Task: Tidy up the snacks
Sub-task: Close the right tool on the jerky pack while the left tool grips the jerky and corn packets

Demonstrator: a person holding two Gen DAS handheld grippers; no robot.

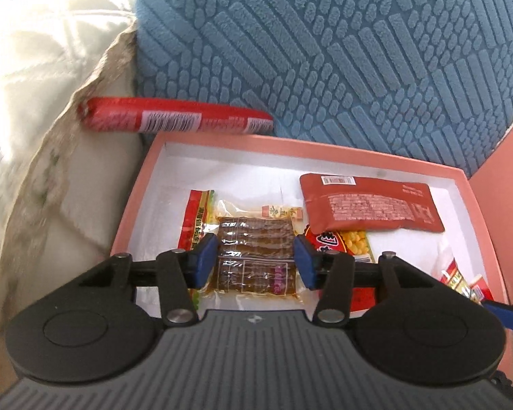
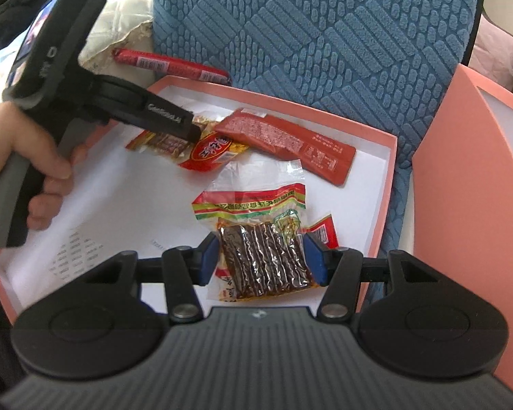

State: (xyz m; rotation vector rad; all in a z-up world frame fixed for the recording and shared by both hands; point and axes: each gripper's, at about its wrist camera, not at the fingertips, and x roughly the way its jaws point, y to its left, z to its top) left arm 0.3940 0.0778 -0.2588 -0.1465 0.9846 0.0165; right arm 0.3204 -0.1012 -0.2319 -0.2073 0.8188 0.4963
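An open pink box (image 1: pixel 290 143) (image 2: pixel 325 116) lined in white holds several snack packets. My left gripper (image 1: pixel 254 259) (image 2: pixel 191 130) is shut on a clear packet of brown dried tofu (image 1: pixel 256 256) (image 2: pixel 167 143), its blue pads against both edges. My right gripper (image 2: pixel 261 259) is shut on a packet of dark brown strips (image 2: pixel 266 259) with a red, yellow and green header, near the box's front right. A flat red-brown pouch (image 1: pixel 369 201) (image 2: pixel 290 143) and a red packet with yellow kernels (image 1: pixel 345 242) (image 2: pixel 212 150) lie at the back. A red sausage (image 1: pixel 174 119) (image 2: pixel 171 63) lies outside, behind the box.
A blue textured cushion (image 1: pixel 325 51) (image 2: pixel 325 34) rises behind the box. The pink lid (image 2: pixel 461 188) (image 1: pixel 502 188) stands on edge at the right. Cream quilted fabric (image 1: pixel 34 102) lies to the left. A person's hand (image 2: pixel 27 157) grips the left tool. Another red packet (image 1: pixel 461 276) sits at the box's right.
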